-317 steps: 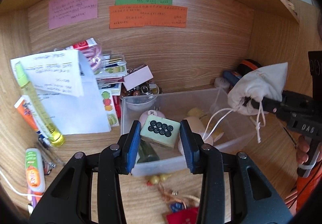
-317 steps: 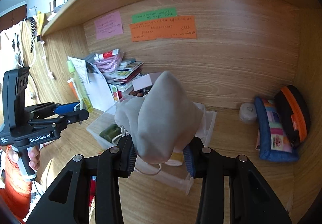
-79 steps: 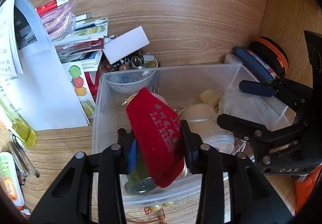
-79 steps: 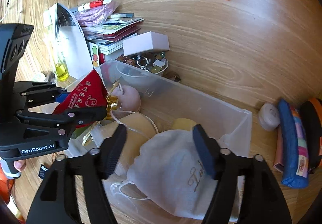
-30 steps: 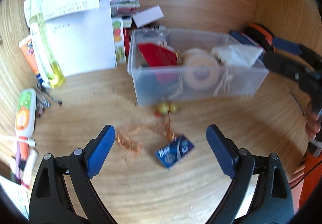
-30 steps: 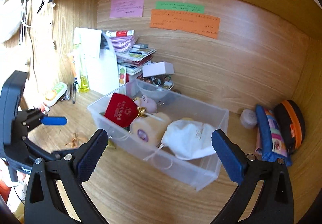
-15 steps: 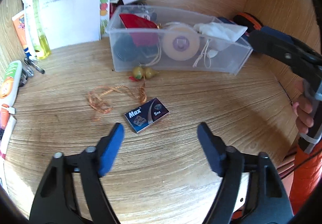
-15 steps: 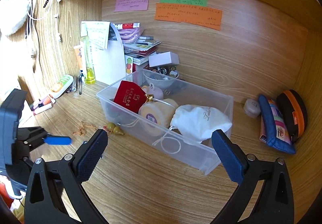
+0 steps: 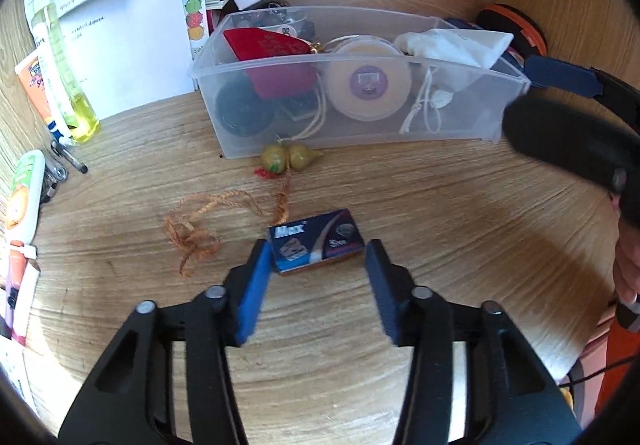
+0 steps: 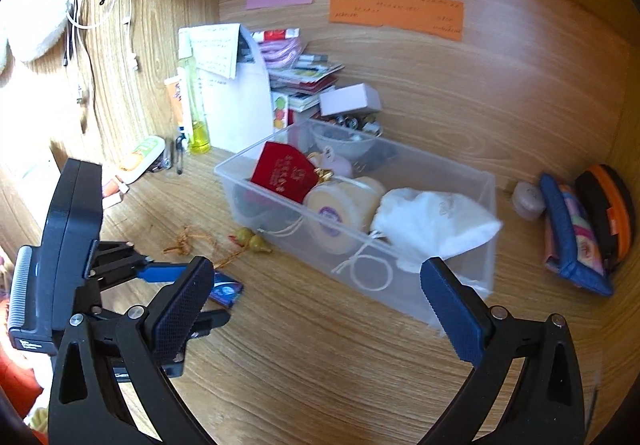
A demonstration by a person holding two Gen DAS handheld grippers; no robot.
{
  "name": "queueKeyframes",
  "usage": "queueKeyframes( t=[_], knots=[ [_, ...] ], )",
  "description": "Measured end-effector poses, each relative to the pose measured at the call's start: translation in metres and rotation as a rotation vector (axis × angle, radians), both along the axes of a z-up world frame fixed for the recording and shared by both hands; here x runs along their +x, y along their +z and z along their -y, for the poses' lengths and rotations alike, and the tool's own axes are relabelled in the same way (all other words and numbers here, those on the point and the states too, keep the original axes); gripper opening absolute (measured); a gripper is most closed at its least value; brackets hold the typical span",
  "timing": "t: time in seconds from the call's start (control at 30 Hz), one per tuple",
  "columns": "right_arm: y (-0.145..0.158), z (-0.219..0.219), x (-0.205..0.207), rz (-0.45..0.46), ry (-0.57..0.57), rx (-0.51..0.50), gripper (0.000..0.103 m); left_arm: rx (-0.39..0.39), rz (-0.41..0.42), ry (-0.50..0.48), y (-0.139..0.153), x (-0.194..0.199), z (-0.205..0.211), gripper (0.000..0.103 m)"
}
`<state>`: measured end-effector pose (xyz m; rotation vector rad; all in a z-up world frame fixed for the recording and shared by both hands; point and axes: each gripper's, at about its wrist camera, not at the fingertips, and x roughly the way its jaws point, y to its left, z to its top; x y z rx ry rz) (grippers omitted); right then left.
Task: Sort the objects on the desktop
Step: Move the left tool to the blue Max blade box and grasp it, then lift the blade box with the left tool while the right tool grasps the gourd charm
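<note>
Closing on the small blue box (image 9: 316,247), the left gripper (image 9: 316,277) has its jaws astride it on the bench (image 9: 440,205), pads not yet pressing. The box may be skewed or squeezed out, since it lies askew between them. The right gripper (image 10: 320,309) is held wide open and empty. Just beyond lie an orange cord (image 9: 208,221) and gourd charm (image 9: 288,159), before the clear bin (image 9: 360,125).

A clear rectangular plastic bin (image 10: 472,245) sits on the wooden desk (image 10: 320,365); a small dark-blue box (image 10: 226,290) lies near its left front corner.
</note>
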<state>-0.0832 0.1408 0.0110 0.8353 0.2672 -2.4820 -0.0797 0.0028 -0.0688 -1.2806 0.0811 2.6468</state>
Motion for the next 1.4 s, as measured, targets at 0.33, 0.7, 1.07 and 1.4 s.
queueKeyframes(
  t=[0.33, 0.7, 1.07, 1.4],
  knots=[
    [-0.018, 0.027, -0.012, 0.062, 0.013, 0.016, 0.103, 0.063, 0.007, -0.009, 0.004, 0.010, 0.026, 0.010],
    [-0.009, 0.010, -0.012, 0.061, -0.038, -0.018, 0.103, -0.048, 0.017, -0.091, 0.004, -0.008, -0.018, 0.058],
    [-0.011, -0.024, -0.014, 0.073, -0.070, -0.062, 0.103, -0.055, 0.068, -0.043, 0.002, -0.044, -0.031, 0.067],
    [-0.029, -0.016, -0.015, 0.125, -0.034, -0.064, 0.103, -0.045, 0.027, -0.040, 0.004, -0.022, -0.017, 0.050]
  ],
)
